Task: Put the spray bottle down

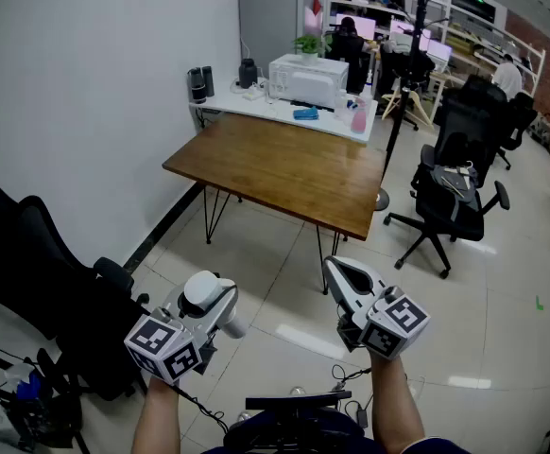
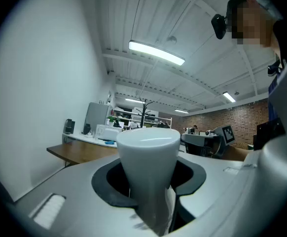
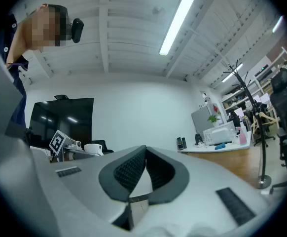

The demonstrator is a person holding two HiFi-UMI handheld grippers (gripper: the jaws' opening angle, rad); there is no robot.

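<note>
Office room seen from above, w/ a wooden table [image 1: 284,168] at centre; every place below is given relative to that table.

On the near side of the table, over pale floor tiles [image 1: 275,282] and well apart from its edge, I have both grippers up in the air. The left gripper [image 1: 214,315] sits toward the table's near-left corner. Its jaws are clamped on the spray bottle [image 1: 202,291] – a white bottle whose body fills the gap between the dark pads in the left gripper view. So the bottle is in the air, in that grip, not on the table.

The right gripper [image 1: 341,270] is near the table's near-right corner, just in front of it. Its jaws are together, pads meeting at the tip, nothing between them.

Behind the table's far edge is a white counter [image 1: 256,107] w/ a white appliance [image 1: 308,78], a pink bottle [image 1: 358,114] and a blue item [image 1: 305,113]. Right of the table – a black office chair [image 1: 450,197]. Left of it, nearer me, another black chair [image 1: 39,282].
</note>
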